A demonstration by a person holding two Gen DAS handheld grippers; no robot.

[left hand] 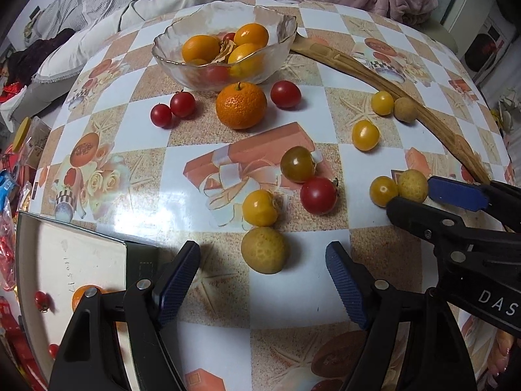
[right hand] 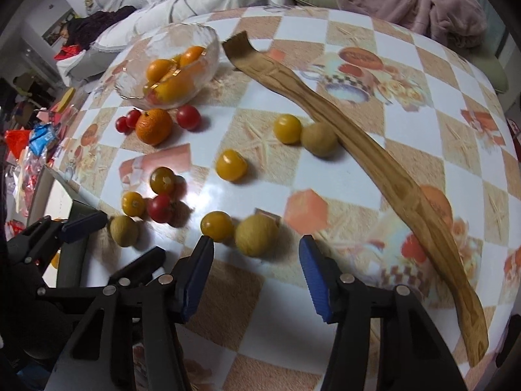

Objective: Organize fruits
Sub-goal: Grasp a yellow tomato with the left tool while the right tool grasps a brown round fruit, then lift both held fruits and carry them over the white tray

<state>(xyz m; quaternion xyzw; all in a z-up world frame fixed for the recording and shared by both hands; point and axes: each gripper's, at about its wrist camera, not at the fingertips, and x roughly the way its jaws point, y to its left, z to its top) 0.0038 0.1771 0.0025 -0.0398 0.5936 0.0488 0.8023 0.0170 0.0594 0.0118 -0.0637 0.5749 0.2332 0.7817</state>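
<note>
Many small fruits lie loose on the checked tablecloth. A glass bowl (left hand: 224, 45) at the back holds several orange fruits and a red tomato; it also shows in the right wrist view (right hand: 169, 65). A mandarin (left hand: 241, 106) sits in front of the bowl. My left gripper (left hand: 262, 257) is open, its jaws either side of a tan longan (left hand: 264, 249). My right gripper (right hand: 255, 247) is open just short of another tan longan (right hand: 257, 234), with a yellow tomato (right hand: 216, 225) touching its left fingertip. In the left wrist view the right gripper (left hand: 420, 195) sits around that longan (left hand: 413, 185).
A long wooden back-scratcher (right hand: 358, 150) lies diagonally across the table's right side. Red tomatoes (left hand: 285, 94) and yellow tomatoes (left hand: 365, 135) are scattered mid-table. A grey-rimmed box (left hand: 71, 260) stands at the left table edge. Bedding and clothes lie beyond the table.
</note>
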